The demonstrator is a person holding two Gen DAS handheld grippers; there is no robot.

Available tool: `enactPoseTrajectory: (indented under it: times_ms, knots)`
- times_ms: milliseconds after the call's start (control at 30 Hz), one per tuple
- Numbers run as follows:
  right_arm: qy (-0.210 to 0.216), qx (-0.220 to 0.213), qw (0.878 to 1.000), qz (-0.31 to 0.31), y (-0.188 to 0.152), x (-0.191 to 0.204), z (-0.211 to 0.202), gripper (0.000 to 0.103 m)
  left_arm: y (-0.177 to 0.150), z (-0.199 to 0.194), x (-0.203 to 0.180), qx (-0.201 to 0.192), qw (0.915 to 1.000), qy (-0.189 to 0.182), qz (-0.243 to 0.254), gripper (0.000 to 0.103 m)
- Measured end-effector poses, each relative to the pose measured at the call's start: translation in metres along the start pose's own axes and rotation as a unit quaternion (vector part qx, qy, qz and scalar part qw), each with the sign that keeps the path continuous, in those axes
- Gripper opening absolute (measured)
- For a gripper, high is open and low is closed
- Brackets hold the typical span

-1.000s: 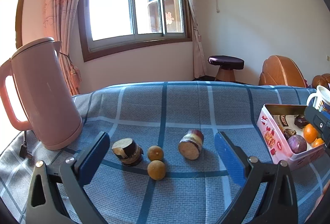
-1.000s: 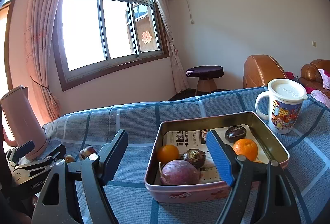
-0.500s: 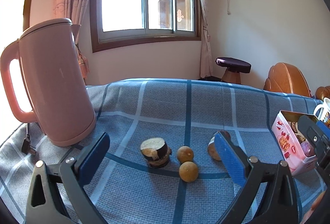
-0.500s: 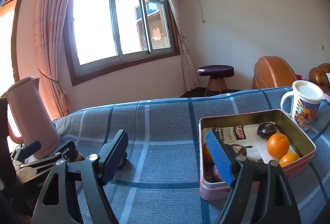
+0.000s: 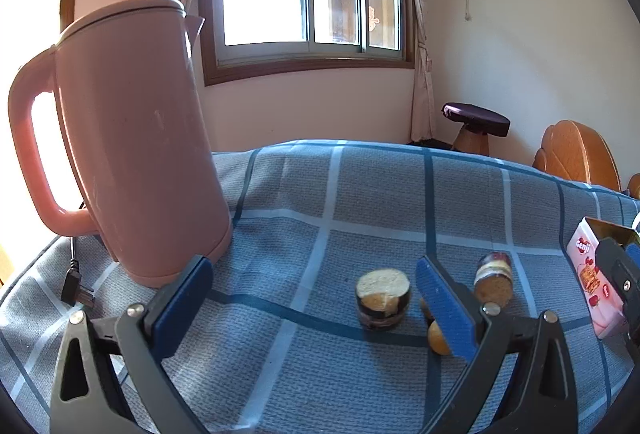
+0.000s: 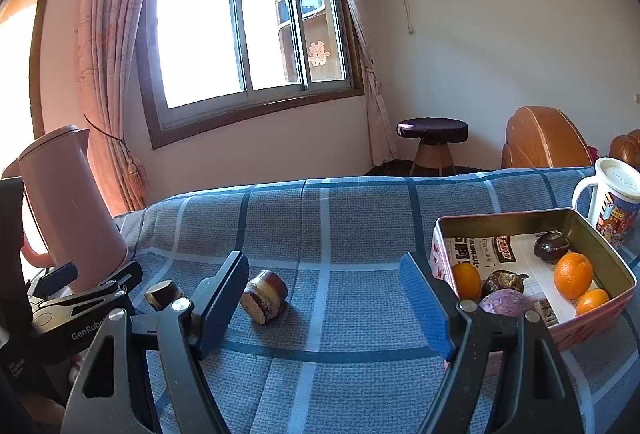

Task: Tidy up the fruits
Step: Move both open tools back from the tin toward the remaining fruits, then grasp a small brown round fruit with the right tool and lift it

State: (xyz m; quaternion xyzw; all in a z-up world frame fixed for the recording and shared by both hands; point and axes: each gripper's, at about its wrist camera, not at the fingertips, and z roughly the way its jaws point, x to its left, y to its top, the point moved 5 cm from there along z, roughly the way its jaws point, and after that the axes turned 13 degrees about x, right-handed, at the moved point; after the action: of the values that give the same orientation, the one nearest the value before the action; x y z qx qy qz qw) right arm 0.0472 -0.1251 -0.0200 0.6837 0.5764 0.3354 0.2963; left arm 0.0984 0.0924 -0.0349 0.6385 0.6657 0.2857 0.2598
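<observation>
Two hand-held grippers, left hand-held gripper (image 5: pixel 316 296) and right hand-held gripper (image 6: pixel 324 300), both released, empty. We are aiming for cut piece (image 6: pixel 265 296) lying mid-table; tin (image 6: pixel 596 318) near right edge. Straddling it squarely before clenching.

two black grippers with blue pads

the left gripper (image 5: pixel 314 298) has two black plastic arms with triangle holes cut in them. each finger ends in a flat blue pad with tiny ridges. small shiny silver screws sit at the joints. the right gripper (image 6: pixel 324 296) looks the same. from the right camera, the left gripper's black body shows white letters, "genrobo".
</observation>
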Motion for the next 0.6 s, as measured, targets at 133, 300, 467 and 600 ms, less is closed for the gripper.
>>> enactPoseTrajectory:
  times_ms: [133,300,467,600]
  knots:
    - [0.009,0.036,0.999,-0.007,-0.001,0.009,0.016,0.079,0.002,0.016,0.021,0.03,0.9992,0.024,-0.015,0.103]
    - [0.04,0.096,0.994,-0.022,-0.008,0.021,0.036,0.079,0.0,0.028,0.035,0.058,0.9974,0.036,-0.022,0.103]
    - [0.098,0.13,0.985,-0.055,-0.019,0.046,0.041,0.072,-0.002,0.032,0.03,0.07,0.9953,0.063,0.021,0.103]
    - [0.121,0.174,0.973,-0.092,-0.028,0.073,0.055,0.056,-0.002,0.034,0.028,0.076,0.994,0.068,0.038,0.103]
